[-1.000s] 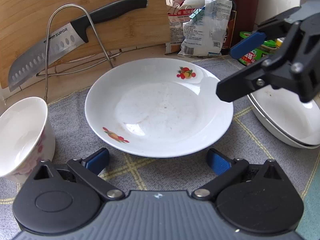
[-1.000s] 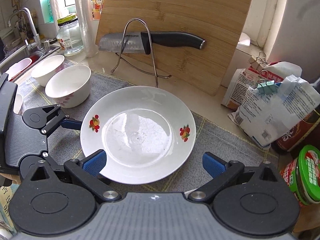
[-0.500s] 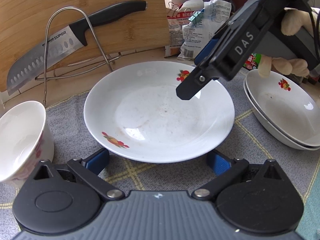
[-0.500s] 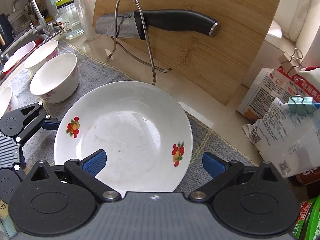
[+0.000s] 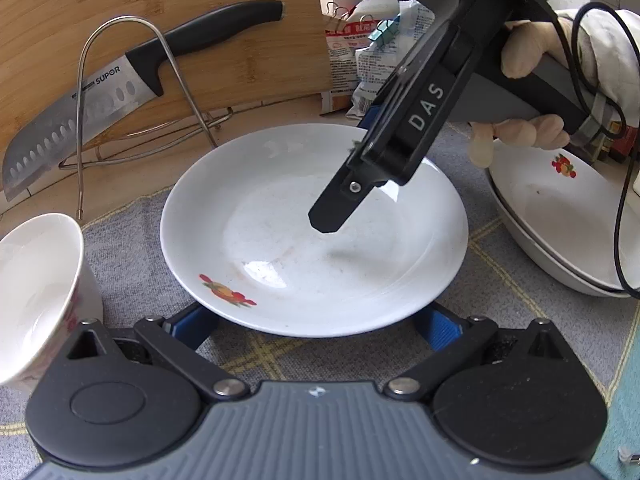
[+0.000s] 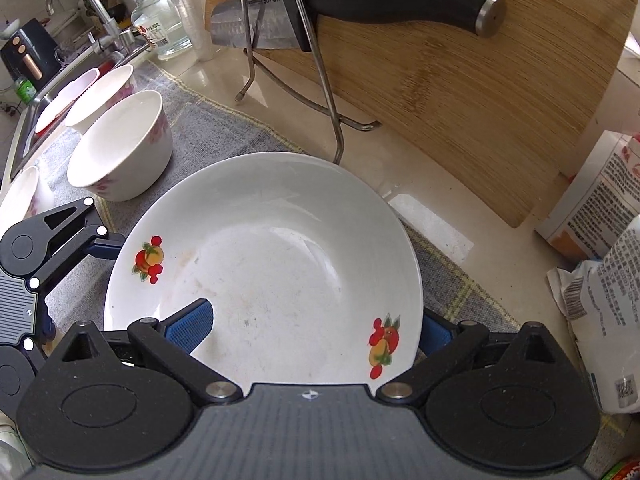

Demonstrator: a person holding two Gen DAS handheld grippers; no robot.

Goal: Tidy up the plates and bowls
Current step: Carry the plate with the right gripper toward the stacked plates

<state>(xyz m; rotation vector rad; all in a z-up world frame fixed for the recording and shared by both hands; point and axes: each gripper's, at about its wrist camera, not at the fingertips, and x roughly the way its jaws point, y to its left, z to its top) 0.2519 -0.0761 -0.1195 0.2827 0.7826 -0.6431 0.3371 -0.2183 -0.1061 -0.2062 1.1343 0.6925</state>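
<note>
From my left camera: bowl point(image 5: 38, 280), white with pink flowers, at the far left on the grey mat point(image 5: 132, 248). Centre: plate point(image 5: 312, 236), white, shallow, fruit prints on its rim, faint smears inside, lying on the mat on the worktop. My left tongs point(image 5: 320, 324) stand apart, fingers under its near edge. My right tongs point(image 6: 308, 330), also apart, straddle its rim, one finger inside; half a second ago they were higher. Right: stacked plates point(image 5: 560, 224).
</note>
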